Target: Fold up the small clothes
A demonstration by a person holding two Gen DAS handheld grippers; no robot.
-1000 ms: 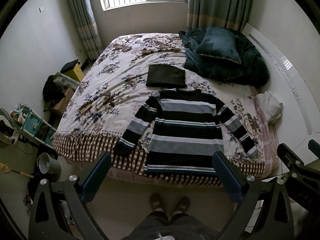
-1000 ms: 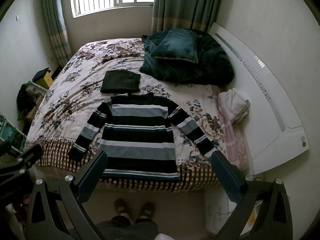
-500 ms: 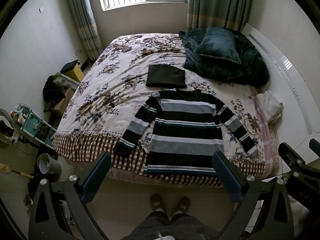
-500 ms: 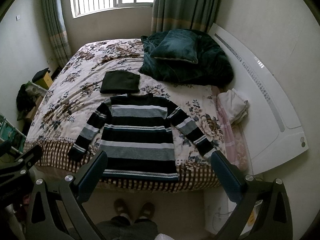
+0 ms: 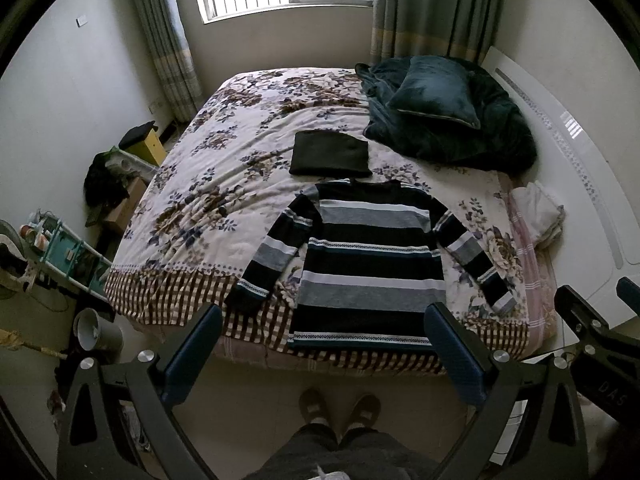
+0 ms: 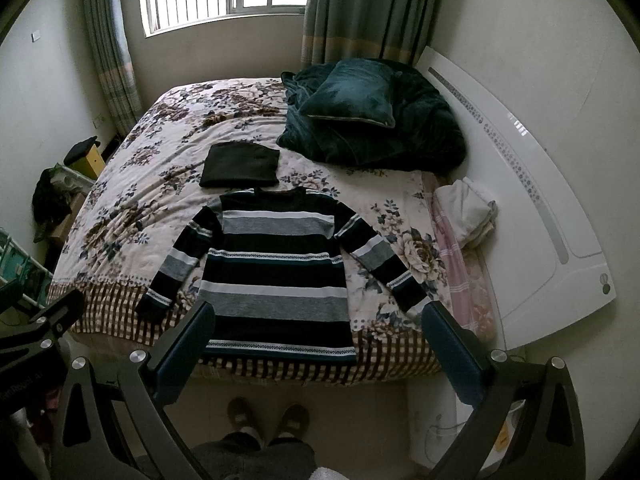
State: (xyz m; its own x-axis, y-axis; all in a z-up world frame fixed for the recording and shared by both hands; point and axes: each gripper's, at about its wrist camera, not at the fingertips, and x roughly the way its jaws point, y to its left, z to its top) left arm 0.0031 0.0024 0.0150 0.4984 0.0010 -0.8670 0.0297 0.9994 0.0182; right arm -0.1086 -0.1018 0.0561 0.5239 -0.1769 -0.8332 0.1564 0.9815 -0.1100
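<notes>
Left wrist: striped sweater (image 5: 368,264) flat on bed (image 5: 200,184), sleeves spread; left gripper (image 5: 324,344) and right gripper (image 6: 318,340) spread wide, empty

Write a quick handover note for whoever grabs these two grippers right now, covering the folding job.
Left gripper: open, empty, held above the floor short of the bed's near edge.
Right gripper: open, empty, same height, to its right.
Striped sweater: spread flat on the bed, hem at the near edge, both sleeves angled outward. Not yet folded.
Dark folded garment: lies just beyond the sweater's collar; looks done.
Left to do: fold the sleeves in, then fold the body, probably setting it by the dark garment.
</notes>
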